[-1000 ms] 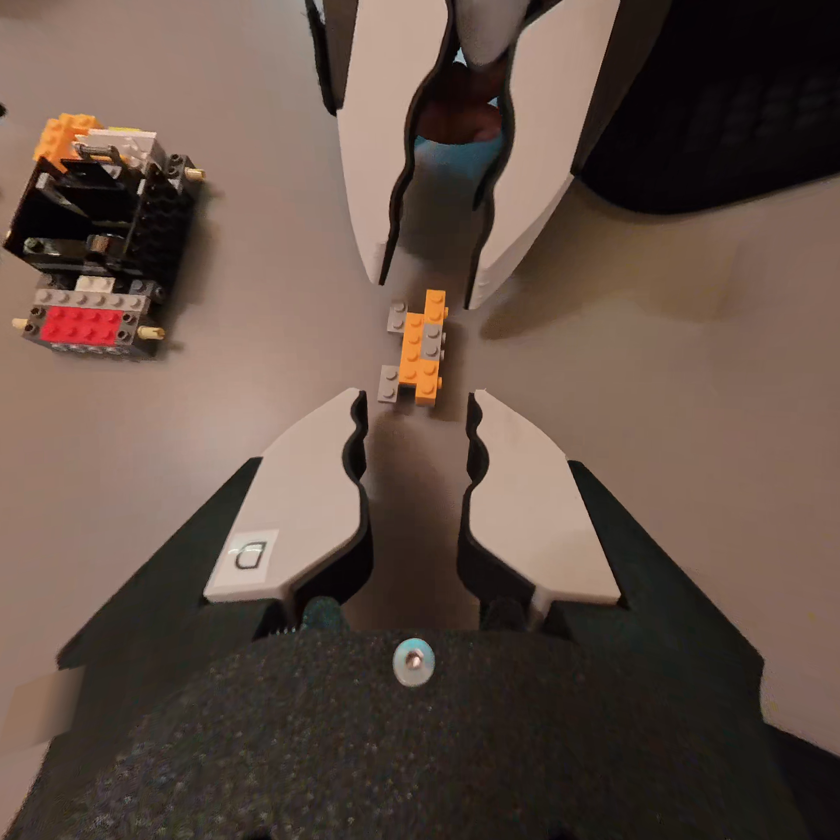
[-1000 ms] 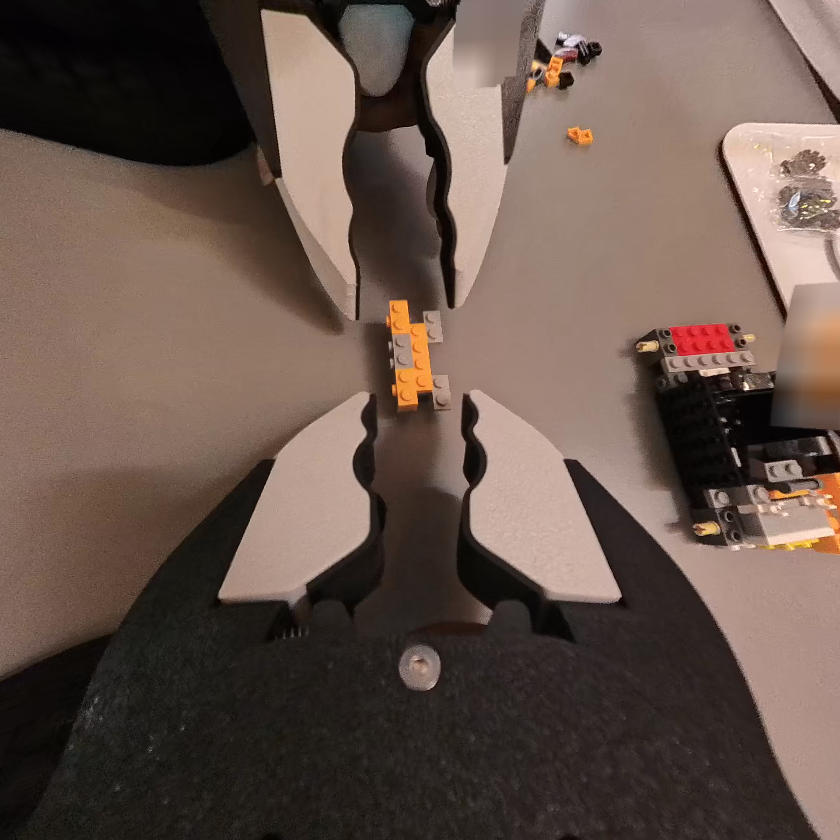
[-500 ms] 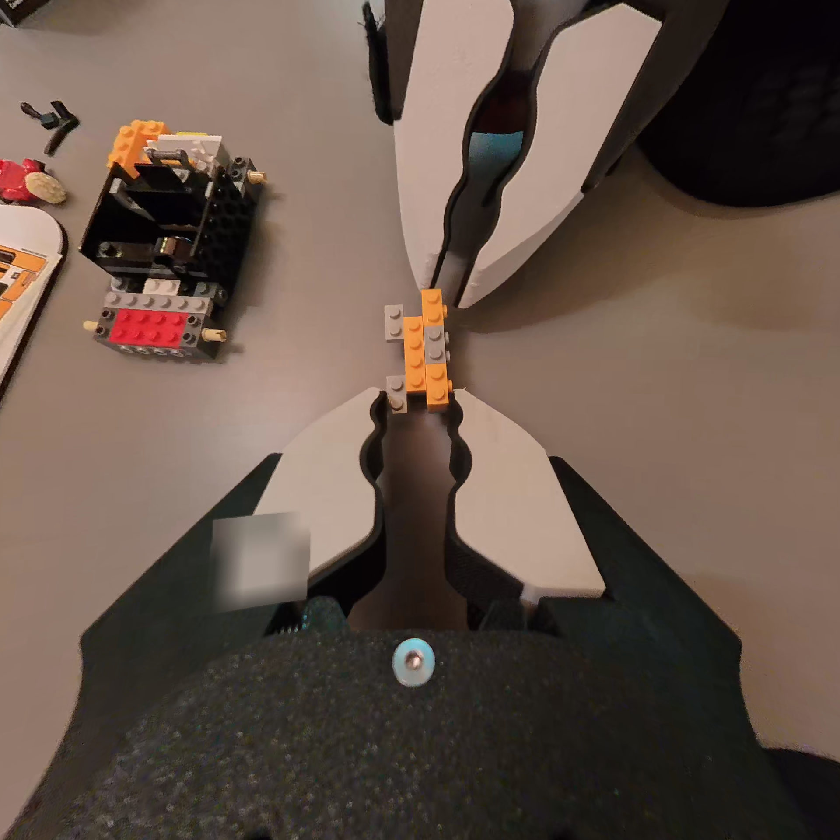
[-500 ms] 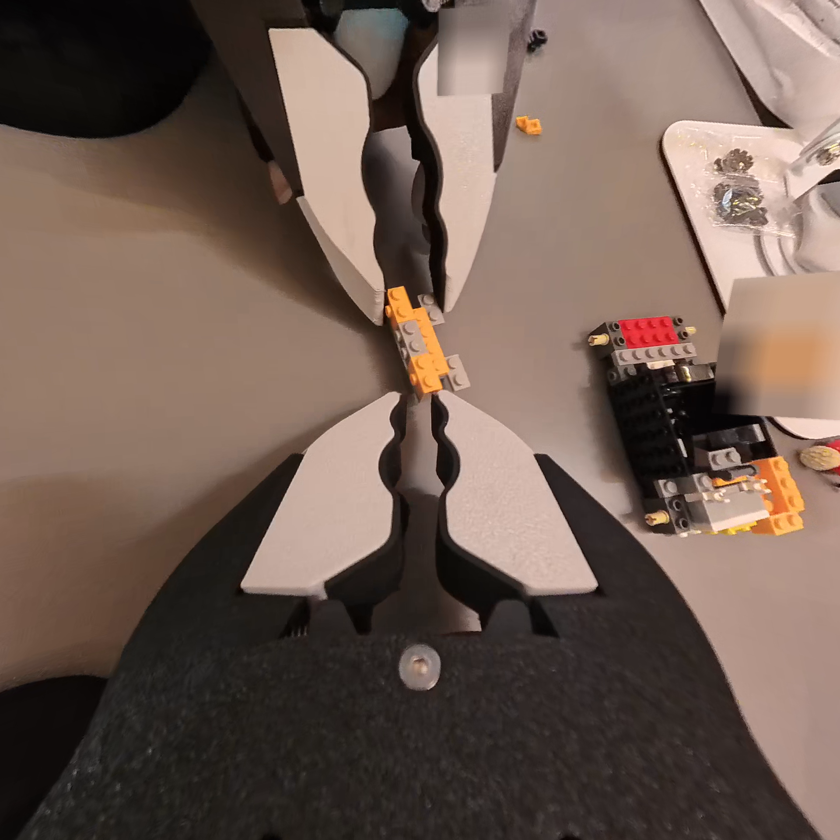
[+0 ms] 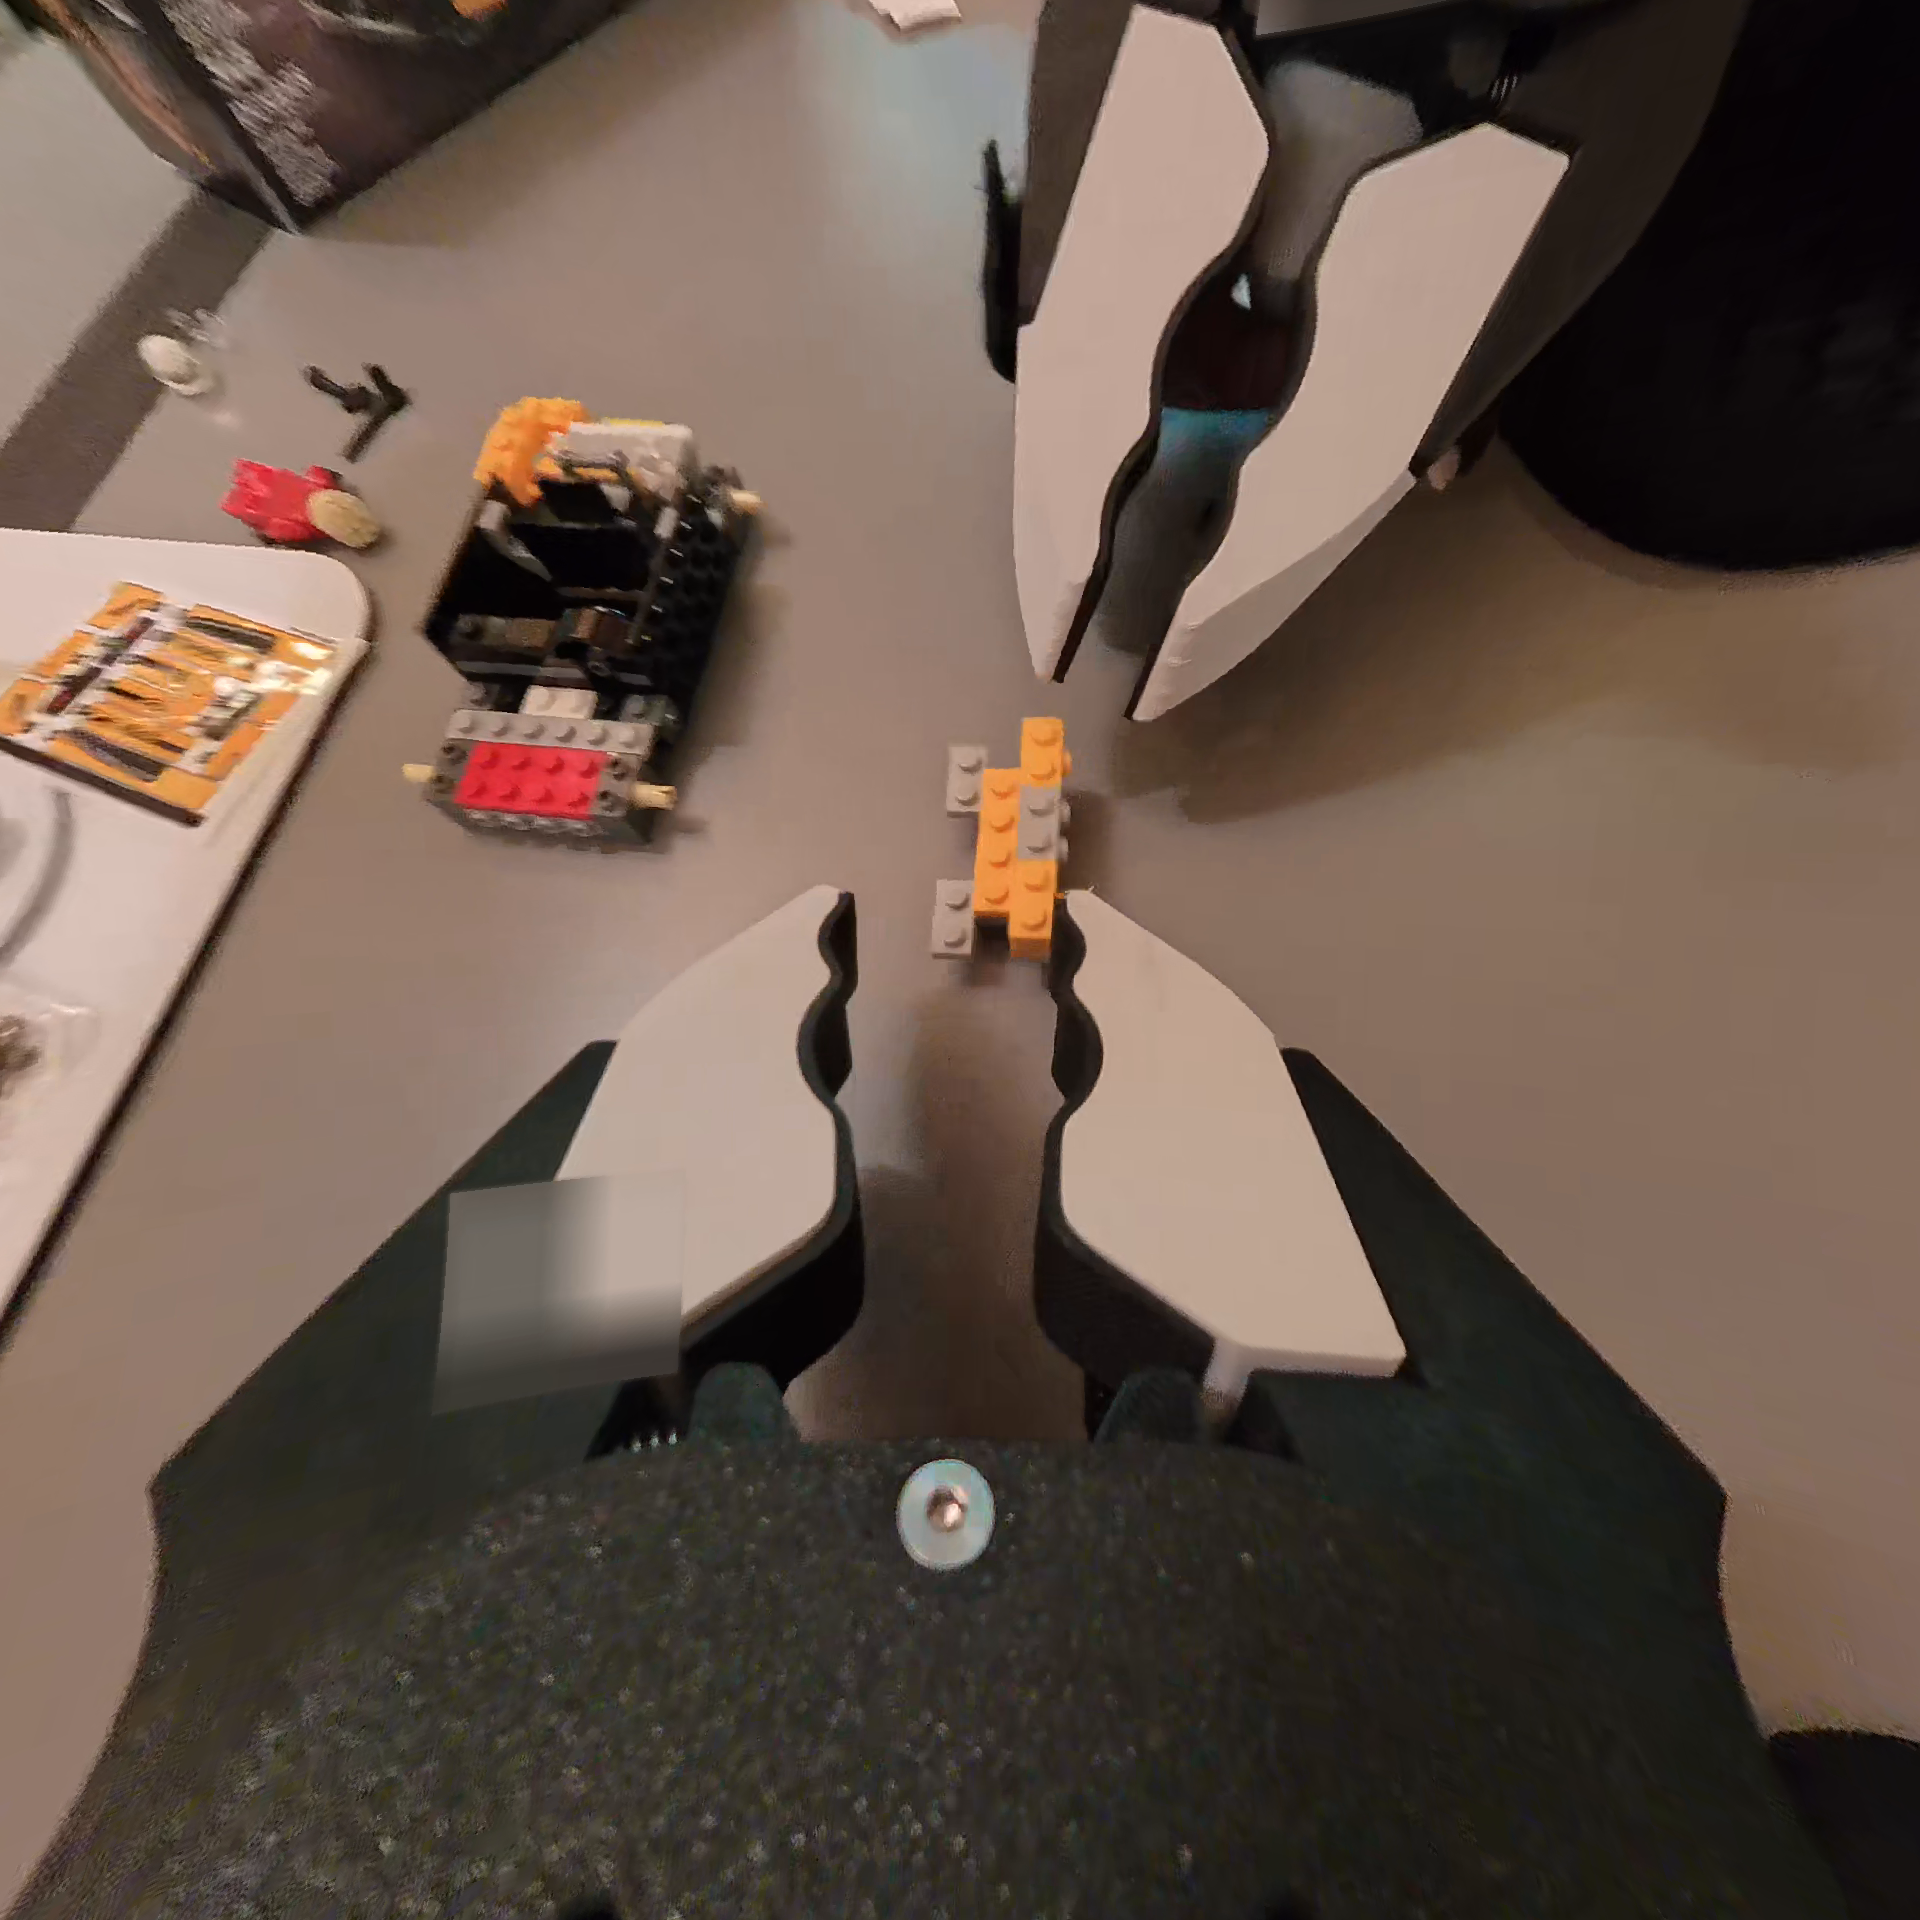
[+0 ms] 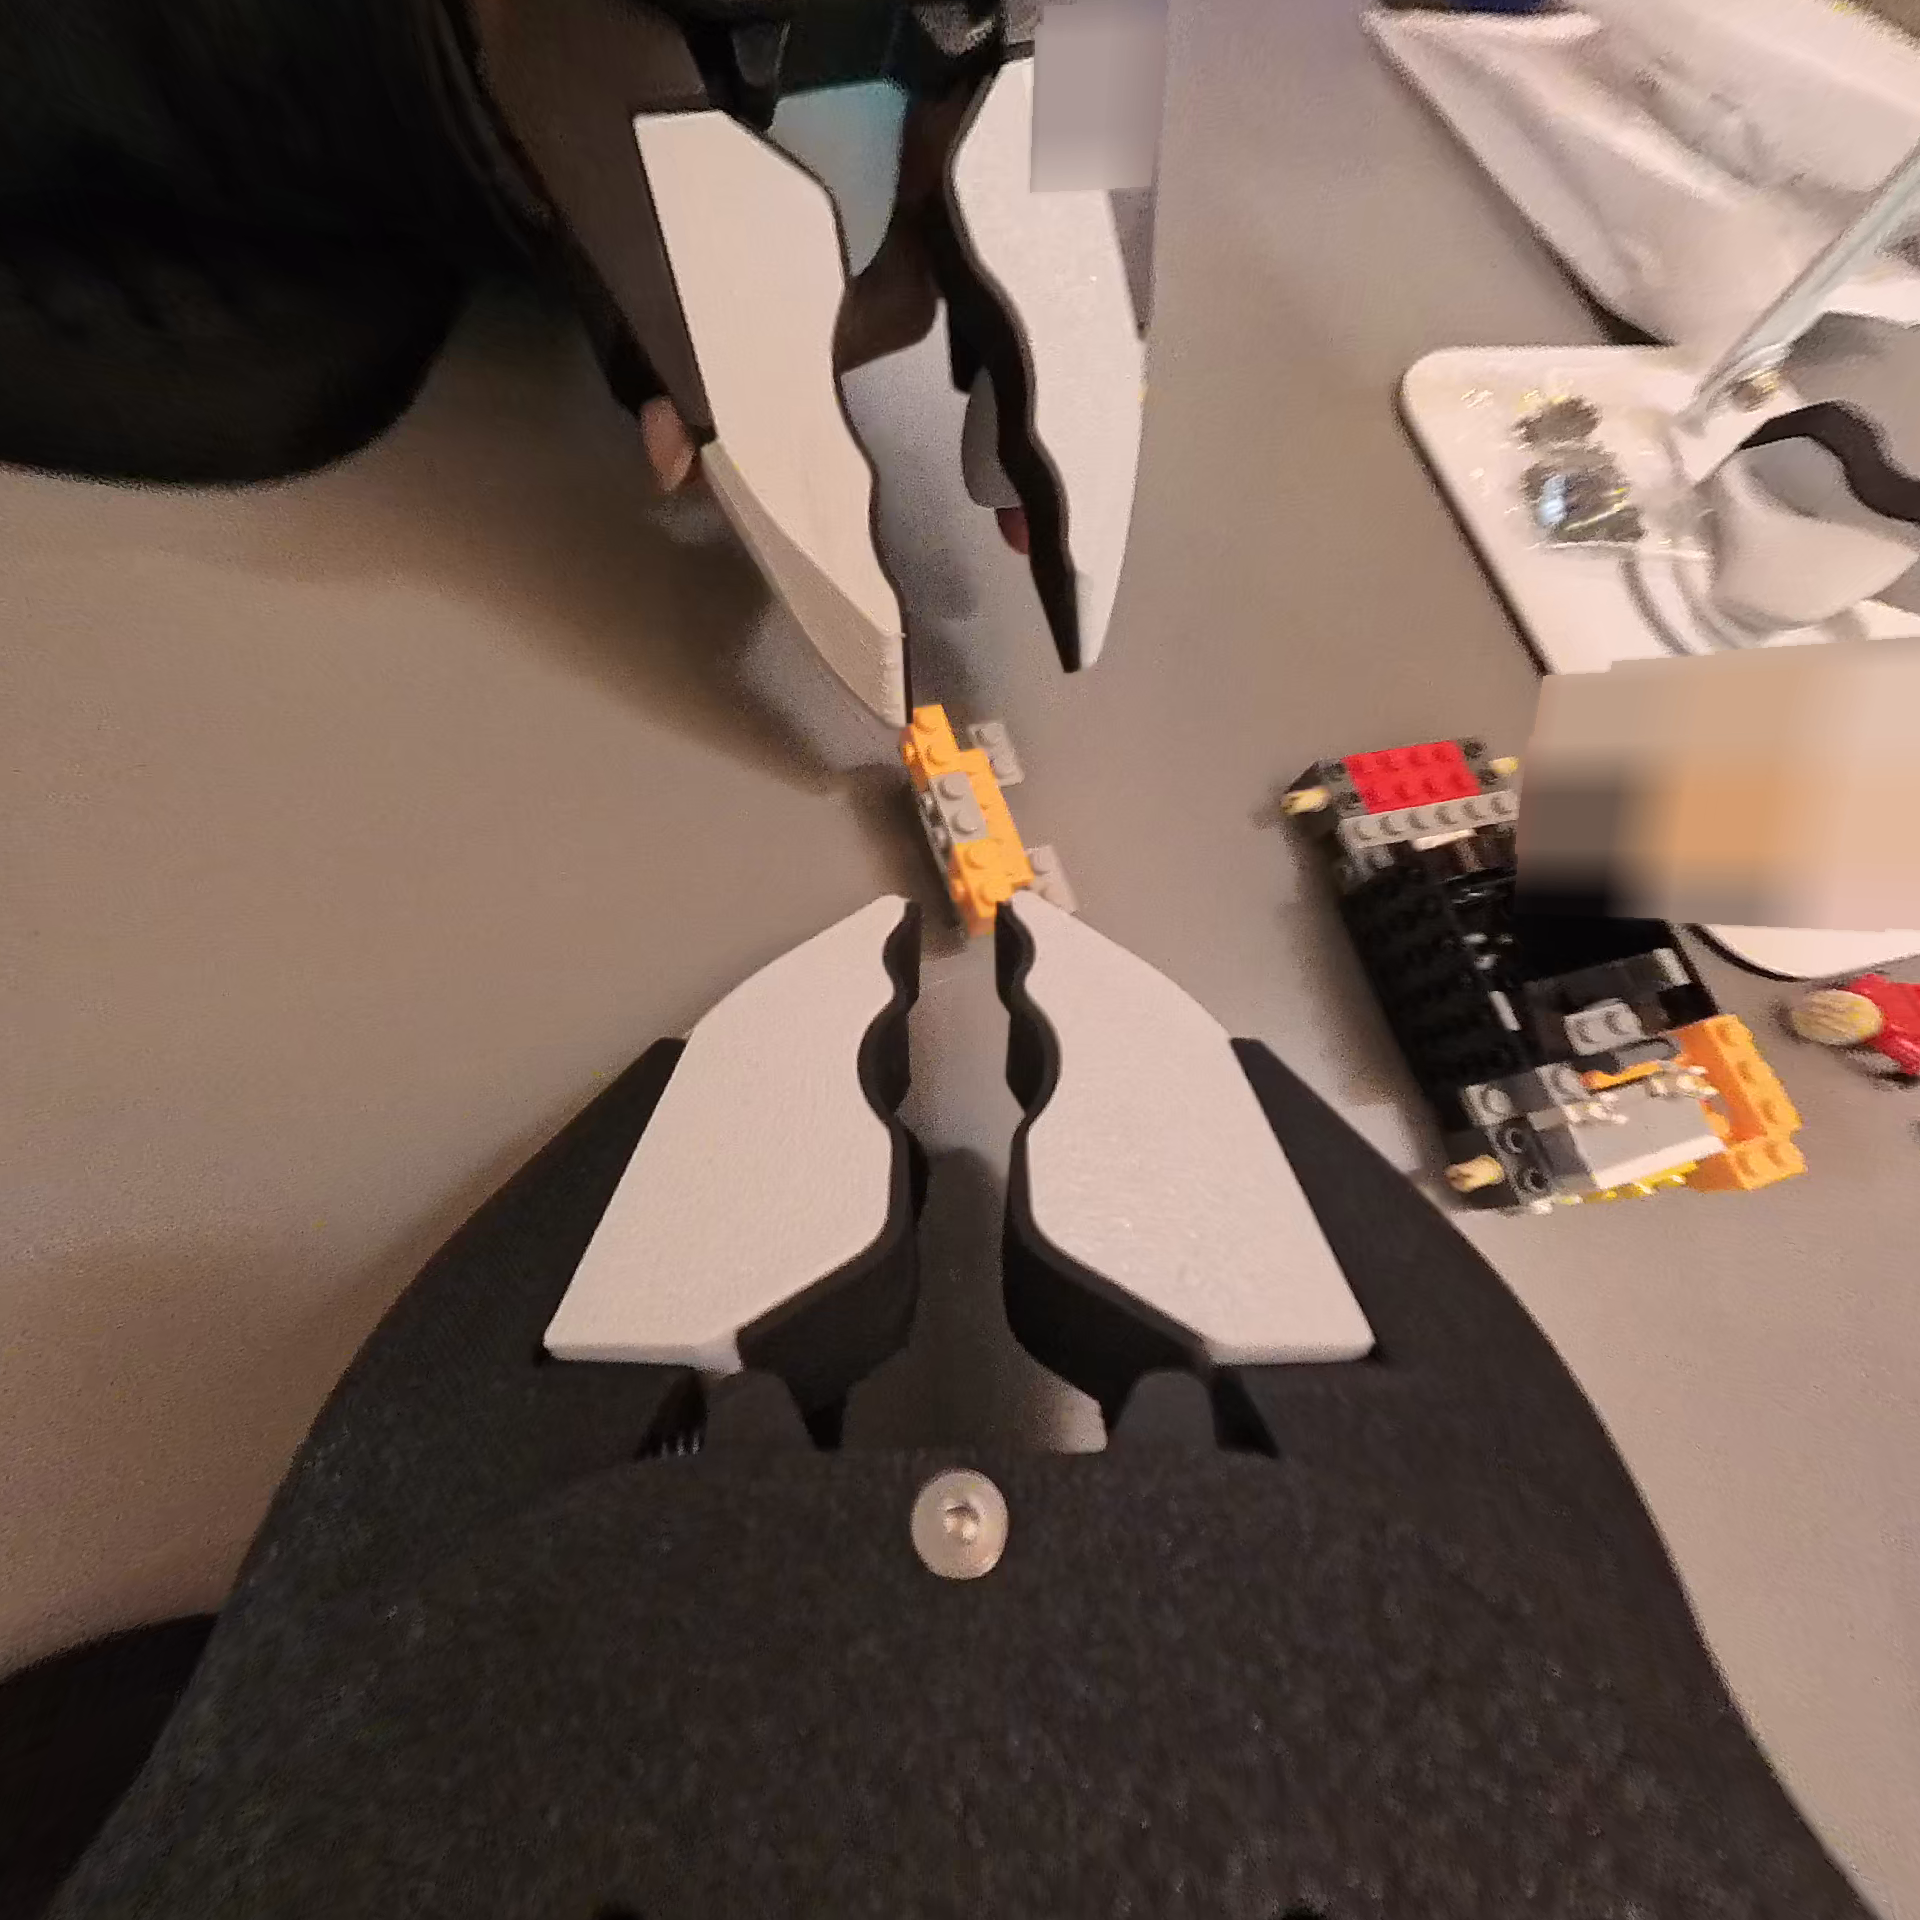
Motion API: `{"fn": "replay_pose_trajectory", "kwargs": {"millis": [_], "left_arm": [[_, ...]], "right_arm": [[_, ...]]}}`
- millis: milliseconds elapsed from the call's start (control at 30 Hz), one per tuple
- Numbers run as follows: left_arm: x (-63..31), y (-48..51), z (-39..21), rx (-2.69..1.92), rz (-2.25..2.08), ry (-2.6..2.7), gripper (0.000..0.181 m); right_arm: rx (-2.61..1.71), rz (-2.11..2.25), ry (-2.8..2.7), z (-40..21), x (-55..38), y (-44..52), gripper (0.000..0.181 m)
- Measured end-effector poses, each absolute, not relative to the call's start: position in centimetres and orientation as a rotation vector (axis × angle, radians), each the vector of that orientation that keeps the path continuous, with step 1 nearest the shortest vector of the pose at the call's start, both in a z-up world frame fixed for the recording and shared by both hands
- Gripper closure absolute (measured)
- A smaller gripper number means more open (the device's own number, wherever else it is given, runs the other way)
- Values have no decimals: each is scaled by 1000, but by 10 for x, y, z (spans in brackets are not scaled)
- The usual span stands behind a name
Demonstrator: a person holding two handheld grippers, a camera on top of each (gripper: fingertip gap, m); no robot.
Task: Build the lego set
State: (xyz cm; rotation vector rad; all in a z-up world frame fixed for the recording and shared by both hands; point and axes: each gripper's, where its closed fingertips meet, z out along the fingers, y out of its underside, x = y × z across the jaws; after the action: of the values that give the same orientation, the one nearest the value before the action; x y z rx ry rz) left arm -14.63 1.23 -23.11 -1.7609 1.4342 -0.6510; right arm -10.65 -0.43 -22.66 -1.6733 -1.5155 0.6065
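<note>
A small orange and grey brick assembly (image 5: 1003,831) lies on the grey table between the two grippers; it also shows in the right wrist view (image 6: 971,821). My left gripper (image 5: 956,914) is open, and its right fingertip touches the assembly's near end. My right gripper (image 6: 961,914) faces it from the far side (image 5: 1096,696). Its jaws stand a narrow gap apart at the assembly's other end, with no visible clamp on it. A half-built black vehicle (image 5: 582,644) with a red plate sits to the left, also seen in the right wrist view (image 6: 1423,935).
A white tray (image 5: 156,935) at the left holds an instruction booklet (image 5: 156,696) and bagged parts (image 6: 1569,478). A red piece (image 5: 270,499) and small black parts (image 5: 358,400) lie behind it. A dark box (image 5: 291,94) stands far left and a black bulk (image 5: 1766,312) far right. Tip to tip, the grippers are about 5 cm apart.
Both grippers closed in on the ends of the assembly half a second ago. Since then my left gripper has opened wider and drawn back and up. The right jaws have parted slightly.
</note>
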Motion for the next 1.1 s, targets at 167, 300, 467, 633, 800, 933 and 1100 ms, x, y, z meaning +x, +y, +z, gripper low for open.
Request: {"fn": "replay_pose_trajectory", "kwargs": {"millis": [167,300,467,633,800,933,1100], "left_arm": [[-156,33,-180,-1676,-672,1076,153],[-170,52,-136,-1543,-511,812,176],[-196,74,-67,-1400,-314,536,181],[-227,103,-2,-1357,-239,294,181],[-274,139,26,-1358,-125,86,181],[-298,162,-3,-1403,-53,29,181],[-323,174,-33,-1472,-6,-12,181]], "right_arm": [[-1598,576,-1207,-182,-101,24,157],[-1523,515,-957,-136,-99,42,158],[-1427,435,-748,-65,-104,67,173],[-1370,436,-582,1,-107,98,181],[-1381,462,-494,3,-96,114,181],[-1451,397,-432,-26,-74,137,181],[-1482,396,-368,-43,-61,145,181]]}}
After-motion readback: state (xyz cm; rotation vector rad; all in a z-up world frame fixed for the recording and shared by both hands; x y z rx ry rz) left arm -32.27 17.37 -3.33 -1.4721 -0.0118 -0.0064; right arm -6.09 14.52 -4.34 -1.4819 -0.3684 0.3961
